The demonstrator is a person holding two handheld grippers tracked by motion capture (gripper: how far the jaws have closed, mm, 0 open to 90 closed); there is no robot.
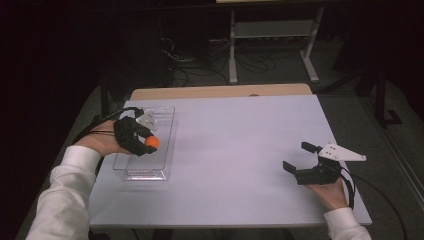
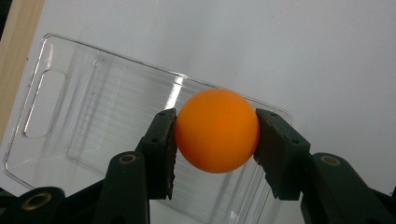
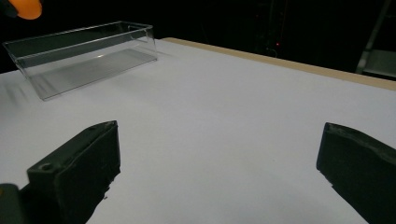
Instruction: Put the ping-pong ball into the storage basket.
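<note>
Left gripper (image 2: 215, 135) pinches the orange ball (image 2: 217, 130) above the clear tray (image 2: 46, 100); released high, it could bounce out.

White worktop, one clear bin on it

I see a pale white worktop (image 1: 235, 150) with a tan wood strip (image 1: 220, 91) along the far edge, and in the right gripper view that same tan edge runs across behind the white surface. One clear plastic bin (image 1: 150, 165) lies directly on it, at the left side, long axis running away from me, near the left edge. From the left gripper view the bin (image 2: 70, 116) is rectangular, has a ribbed floor and a handle slot at one end. In the right gripper view it (image 3: 84, 56) stands flat on the surface, walls upright. The worktop stands on a dark floor (image 1: 350, 100).
</note>
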